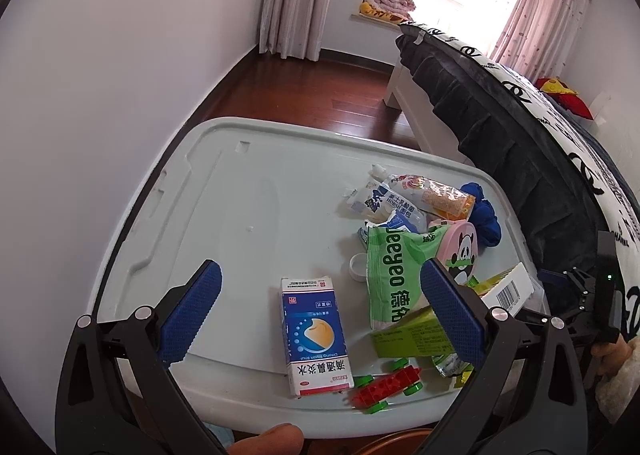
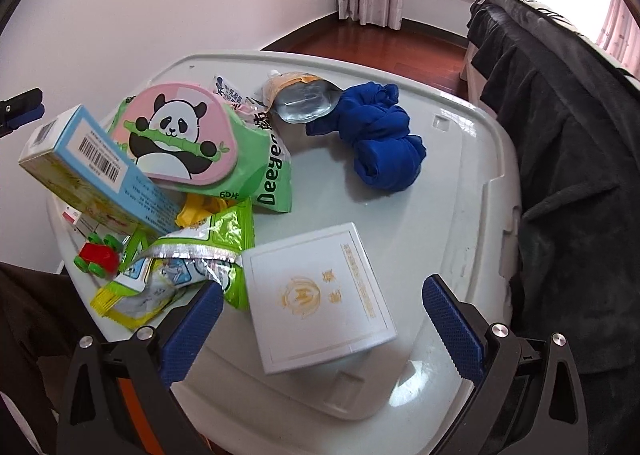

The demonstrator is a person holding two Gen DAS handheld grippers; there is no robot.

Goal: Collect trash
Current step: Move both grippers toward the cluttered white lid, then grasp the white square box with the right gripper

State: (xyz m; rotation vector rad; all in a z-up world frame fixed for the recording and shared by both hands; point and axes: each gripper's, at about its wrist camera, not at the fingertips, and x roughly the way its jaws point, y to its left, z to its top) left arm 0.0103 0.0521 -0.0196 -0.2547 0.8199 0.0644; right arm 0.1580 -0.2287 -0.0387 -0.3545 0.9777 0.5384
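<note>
A heap of packaging lies on a grey plastic lid (image 1: 248, 191). In the left wrist view my left gripper (image 1: 320, 315) is open, its blue pads on either side of a blue-and-white medicine box (image 1: 316, 335). To its right lie a green Deeyeo wipes pack (image 1: 390, 271), a green box (image 1: 408, 335), snack pouches (image 1: 424, 195) and a small white cap (image 1: 359, 266). In the right wrist view my right gripper (image 2: 322, 319) is open around a white square box (image 2: 320, 295). Beside it are crumpled foil wrappers (image 2: 176, 275) and a barcode box (image 2: 92, 171).
A pink panda case (image 2: 176, 131) rests on the wipes pack. A knotted blue cloth (image 2: 376, 143) and a red-and-green toy car (image 1: 384, 383) also lie on the lid (image 2: 460, 215). A bed with dark bedding (image 1: 500, 127) stands close on the right. A white wall is on the left.
</note>
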